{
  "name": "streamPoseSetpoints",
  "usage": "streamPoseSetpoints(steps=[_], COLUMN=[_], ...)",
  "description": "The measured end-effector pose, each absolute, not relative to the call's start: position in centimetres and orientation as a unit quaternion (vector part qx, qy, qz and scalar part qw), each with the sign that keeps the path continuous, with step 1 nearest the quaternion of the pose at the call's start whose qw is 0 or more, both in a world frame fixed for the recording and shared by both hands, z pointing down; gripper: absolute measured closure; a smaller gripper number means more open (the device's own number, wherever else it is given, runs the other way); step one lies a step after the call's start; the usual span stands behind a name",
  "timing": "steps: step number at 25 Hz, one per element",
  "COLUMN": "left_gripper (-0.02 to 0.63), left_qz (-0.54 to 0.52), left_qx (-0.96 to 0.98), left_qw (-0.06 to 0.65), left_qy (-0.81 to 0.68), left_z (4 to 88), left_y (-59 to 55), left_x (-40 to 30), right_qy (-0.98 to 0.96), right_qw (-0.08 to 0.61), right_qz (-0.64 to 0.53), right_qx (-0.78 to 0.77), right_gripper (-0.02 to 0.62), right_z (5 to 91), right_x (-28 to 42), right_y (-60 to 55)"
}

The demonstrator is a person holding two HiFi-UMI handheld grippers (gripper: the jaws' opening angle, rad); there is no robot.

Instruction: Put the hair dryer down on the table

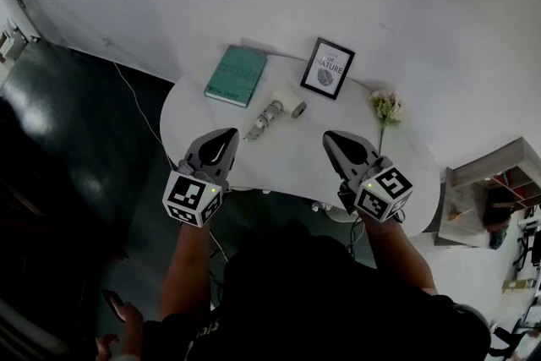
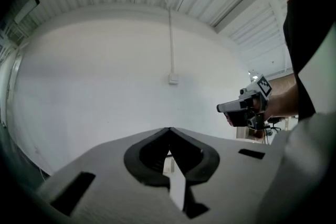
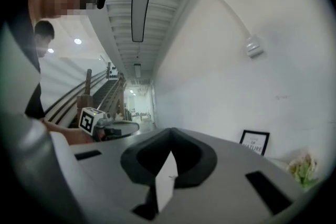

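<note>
A small white hair dryer (image 1: 275, 112) lies on its side on the round white table (image 1: 287, 165), between a teal book and a framed print. Neither gripper touches it. My left gripper (image 1: 230, 134) hovers over the table's near left edge, jaws shut with nothing between them. My right gripper (image 1: 330, 135) hovers over the near right part, also shut and empty. The left gripper view shows its own shut tips (image 2: 169, 129) pointing at the wall, with the right gripper (image 2: 223, 108) off to the side. The right gripper view shows its shut tips (image 3: 170, 131) as well.
A teal book (image 1: 237, 75) lies at the table's back left. The framed print (image 1: 327, 68) (image 3: 254, 141) leans against the wall, and a small bunch of flowers (image 1: 386, 108) (image 3: 300, 168) lies at the right. A thin cord (image 1: 135, 101) runs past the table's left edge. A wooden shelf (image 1: 490, 182) stands at far right.
</note>
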State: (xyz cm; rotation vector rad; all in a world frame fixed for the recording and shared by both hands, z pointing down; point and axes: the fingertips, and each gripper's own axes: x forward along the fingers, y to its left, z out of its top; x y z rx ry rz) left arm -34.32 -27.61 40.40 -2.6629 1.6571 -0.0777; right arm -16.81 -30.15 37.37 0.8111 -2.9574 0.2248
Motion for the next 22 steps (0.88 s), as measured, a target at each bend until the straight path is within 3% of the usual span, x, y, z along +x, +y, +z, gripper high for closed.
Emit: streamPoseSetpoints(steps=[3, 7, 22], left_gripper=[0.598, 0.6, 0.598], left_qz=[-0.041, -0.038, 0.006], left_qx=[-0.852, -0.856, -0.804], left_qw=[0.012, -0.031, -0.06], left_qy=[0.522, 0.514, 0.592], left_z=[39.2, 38.2, 39.2], left_y=[-26.7, -26.9, -30.1], left_x=[-33.1, -31.9, -32.5], right_qy=[-0.962, -0.965, -0.967], right_qw=[0.006, -0.01, 0.01], right_qz=[0.065, 0.053, 0.06], right_qx=[0.267, 0.255, 0.247], right_gripper=[0.591, 0.592, 0.592], right_z=[35.6, 34.3, 36.8], right_x=[-15.5, -14.0, -11.2], right_y=[-31.2, -32.2, -34.6])
